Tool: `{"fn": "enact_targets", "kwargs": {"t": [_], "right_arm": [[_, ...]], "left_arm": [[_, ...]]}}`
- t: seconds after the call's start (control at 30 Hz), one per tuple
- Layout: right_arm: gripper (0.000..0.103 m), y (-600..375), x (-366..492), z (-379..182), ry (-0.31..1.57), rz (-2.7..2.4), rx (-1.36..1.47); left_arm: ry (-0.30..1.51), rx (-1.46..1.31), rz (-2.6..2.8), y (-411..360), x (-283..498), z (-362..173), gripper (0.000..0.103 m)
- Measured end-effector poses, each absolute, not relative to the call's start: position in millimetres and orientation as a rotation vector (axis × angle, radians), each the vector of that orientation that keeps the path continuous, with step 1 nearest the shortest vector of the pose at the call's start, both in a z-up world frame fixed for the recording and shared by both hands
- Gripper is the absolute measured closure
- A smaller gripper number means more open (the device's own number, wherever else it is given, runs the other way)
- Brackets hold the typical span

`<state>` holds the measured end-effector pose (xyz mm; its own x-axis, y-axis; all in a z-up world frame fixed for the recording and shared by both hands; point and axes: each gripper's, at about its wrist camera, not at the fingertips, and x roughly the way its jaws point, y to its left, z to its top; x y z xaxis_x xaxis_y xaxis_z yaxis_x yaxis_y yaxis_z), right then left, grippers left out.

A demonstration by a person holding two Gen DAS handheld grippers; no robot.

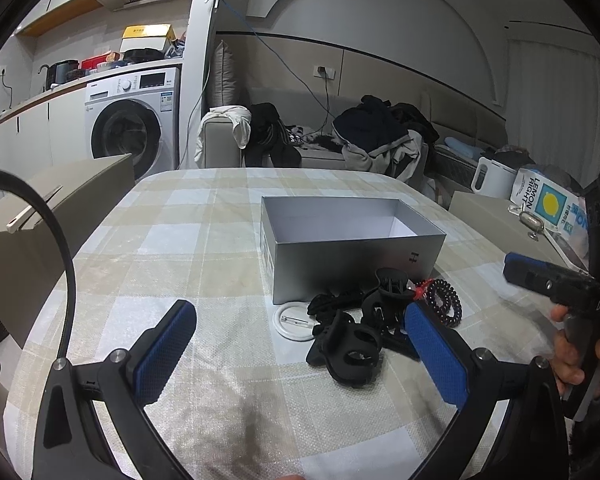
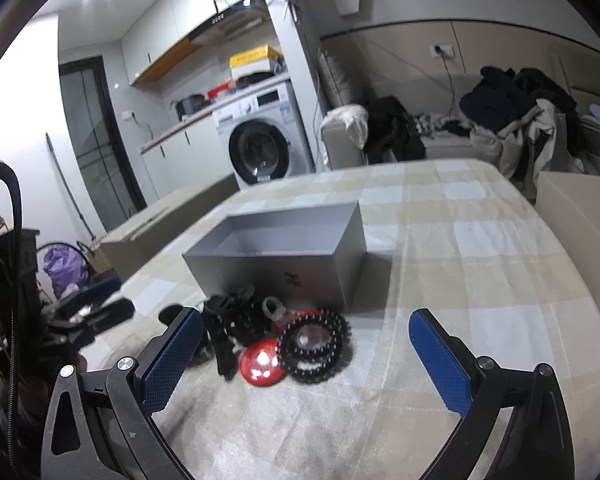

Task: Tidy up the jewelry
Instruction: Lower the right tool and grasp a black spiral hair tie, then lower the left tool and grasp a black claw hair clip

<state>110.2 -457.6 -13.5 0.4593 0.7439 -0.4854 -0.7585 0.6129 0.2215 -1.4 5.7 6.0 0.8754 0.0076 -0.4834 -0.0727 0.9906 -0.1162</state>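
An open grey box (image 1: pixel 352 246) (image 2: pixel 284 256) stands on the checked tablecloth, nothing visible inside. In front of it lies a heap of accessories: black claw clips (image 1: pixel 352 344) (image 2: pixel 228 320), a black spiral hair tie (image 1: pixel 446 300) (image 2: pixel 314 344), a white ring (image 1: pixel 290 320), a round red piece (image 2: pixel 262 362). My left gripper (image 1: pixel 300 322) is open just short of the heap, its right pad (image 1: pixel 434 352) beside the clips. My right gripper (image 2: pixel 306 328) is open too, the heap lying between and beyond its fingers. The right gripper (image 1: pixel 540 276) also shows at the right edge, held by a hand (image 1: pixel 566 360).
Cardboard boxes (image 1: pixel 40 216) (image 2: pixel 580 220) stand at both sides of the table (image 1: pixel 204 232). Behind are a sofa with piled clothes (image 1: pixel 380 132), a washing machine (image 1: pixel 134 120) and a white kettle (image 1: pixel 494 176). Bare tablecloth (image 2: pixel 480 272) spreads right of the box.
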Motion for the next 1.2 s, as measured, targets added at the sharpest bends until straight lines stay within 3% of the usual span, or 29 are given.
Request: {"fn": "enact_targets", "kwargs": {"t": [0.1,0.17,0.23,0.37,0.43,0.63,0.8,1.0,1.2], "right_arm": [[0.0,-455.1,116.2,-14.4,0.638,0.903,-0.04],[0.007,-454.6,124.0,-14.9,0.681,0.899,-0.02],[0.02,-452.9,130.5,-17.0,0.72,0.903,-0.014],[0.034,-441.3,138.3,-24.3,0.797,0.921,-0.051],[0.049,-437.4,137.7,-27.9,0.814,0.921,-0.07],[0.066,-432.4,148.7,-40.7,0.89,0.882,-0.076],[0.072,-430.4,156.4,-45.6,0.92,0.856,-0.078],[0.095,-433.2,152.2,-44.3,0.92,0.85,-0.068],[0.095,-451.1,142.4,-30.6,0.826,0.869,0.016]], "left_arm": [[0.528,-0.122,0.065,5.1,1.3,7.6,0.001],[0.545,-0.13,0.069,6.4,3.7,7.5,0.001],[0.577,-0.153,0.059,9.7,8.7,5.3,0.001],[0.628,-0.175,0.033,12.1,16.4,0.0,0.001],[0.643,-0.162,0.027,10.1,17.9,-0.9,0.001],[0.676,-0.138,-0.01,2.5,19.9,-1.6,0.002],[0.689,-0.127,-0.028,-0.3,20.6,-2.8,0.002],[0.729,-0.119,-0.069,-3.8,23.1,-5.7,0.026],[0.75,-0.103,-0.084,-8.4,23.4,-7.0,0.028]]}}
